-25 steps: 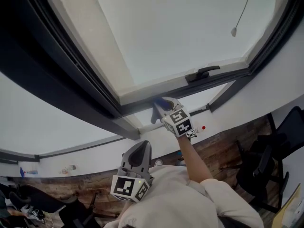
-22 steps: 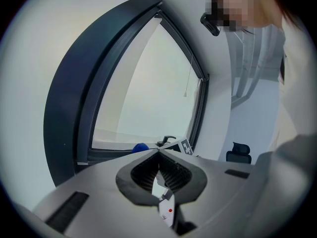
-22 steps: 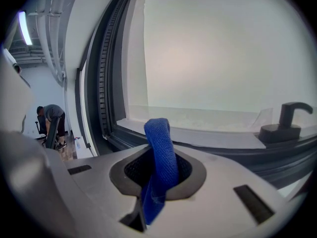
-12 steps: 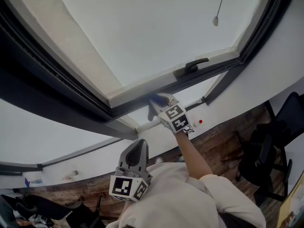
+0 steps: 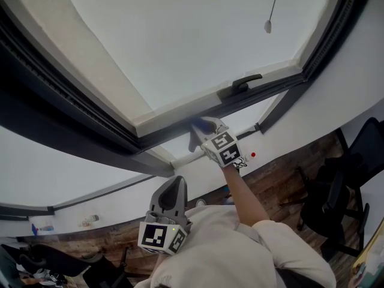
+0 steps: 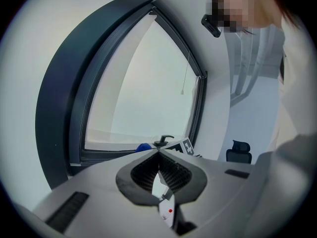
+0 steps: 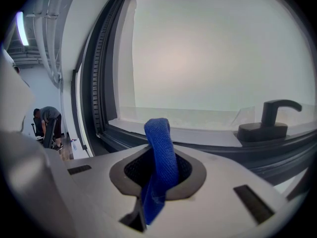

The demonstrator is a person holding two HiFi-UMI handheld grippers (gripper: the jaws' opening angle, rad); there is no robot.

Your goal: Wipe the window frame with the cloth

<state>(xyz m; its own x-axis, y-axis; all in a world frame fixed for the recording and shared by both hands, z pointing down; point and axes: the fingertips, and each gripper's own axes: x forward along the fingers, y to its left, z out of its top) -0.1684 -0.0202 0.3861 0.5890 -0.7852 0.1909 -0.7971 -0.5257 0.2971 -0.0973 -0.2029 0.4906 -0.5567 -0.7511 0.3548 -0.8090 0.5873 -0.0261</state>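
Clamping cloth (image 7: 159,162), right tool (image 5: 201,127) seemingly against lower window frame (image 5: 267,91)

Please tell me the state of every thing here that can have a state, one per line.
Blue woven cloth: clamped, its folded end sticking up out of the jaws.
Right gripper: shut on the cloth.
Left gripper: shut, empty.
Black lever handle: lying along the frame.
Dark grey window frame: cloth at its lower rail, contact unclear.
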